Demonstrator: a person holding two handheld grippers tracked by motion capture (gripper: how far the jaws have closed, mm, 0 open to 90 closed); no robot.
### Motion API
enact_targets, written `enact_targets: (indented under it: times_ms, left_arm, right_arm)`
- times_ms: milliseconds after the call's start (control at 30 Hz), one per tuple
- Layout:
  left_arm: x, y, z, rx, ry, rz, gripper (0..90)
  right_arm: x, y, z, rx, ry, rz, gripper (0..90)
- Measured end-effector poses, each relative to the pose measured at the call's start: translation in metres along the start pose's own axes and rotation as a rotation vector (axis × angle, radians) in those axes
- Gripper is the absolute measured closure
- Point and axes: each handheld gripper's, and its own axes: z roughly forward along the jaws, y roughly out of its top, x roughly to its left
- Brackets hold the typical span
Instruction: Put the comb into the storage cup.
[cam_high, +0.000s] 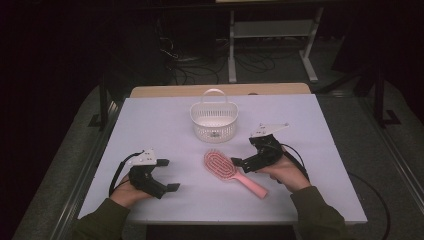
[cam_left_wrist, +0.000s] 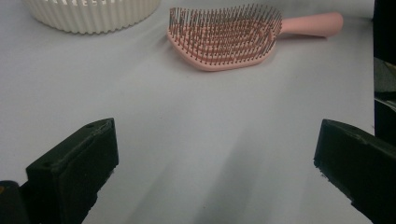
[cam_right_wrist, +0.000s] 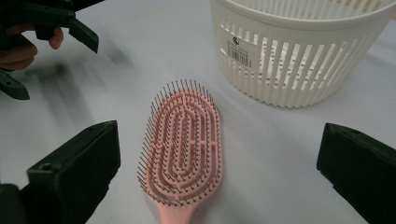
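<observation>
While my right hand-held gripper (cam_high: 243, 161) gapes wide by the hairbrush (cam_high: 220, 165) | light, stiff plastic | I'd pinch its handle | left hand-held gripper (cam_high: 168, 175) wide too.

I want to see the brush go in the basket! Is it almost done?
Not yet. Nothing looks done: the pink hairbrush lies bristles-up on the table, in front of the white basket. In hand: the right gripper is open, its jaws either side of the brush. The left gripper waits open. Left: grabbing, lifting, dropping it in.
</observation>
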Motion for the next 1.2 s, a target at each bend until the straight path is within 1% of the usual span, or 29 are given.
enact_targets:
  times_ms: [300,500,633,900,1200]
  left_arm:
    - [-0.001,0.000,0.000,0.001,0.000,0.002,0.0]
    - [0.000,0.000,0.000,0.000,0.000,0.004,0.0]
    - [0.000,0.000,0.000,-0.003,0.001,0.003,0.0]
    - [0.000,0.000,-0.001,0.001,0.005,0.008,0.0]
    - [0.000,-0.001,-0.001,0.002,0.009,0.008,0.0]
  right_arm:
    - [0.003,-0.001,-0.001,0.017,-0.010,0.004,0.0]
    - [0.006,-0.003,0.002,0.054,-0.013,-0.018,0.0]
    - [0.006,-0.005,0.003,0.073,-0.014,-0.018,0.0]
    - [0.009,-0.011,0.006,0.100,-0.022,-0.036,0.0]
    - [0.010,-0.014,0.009,0.121,-0.014,-0.036,0.1]
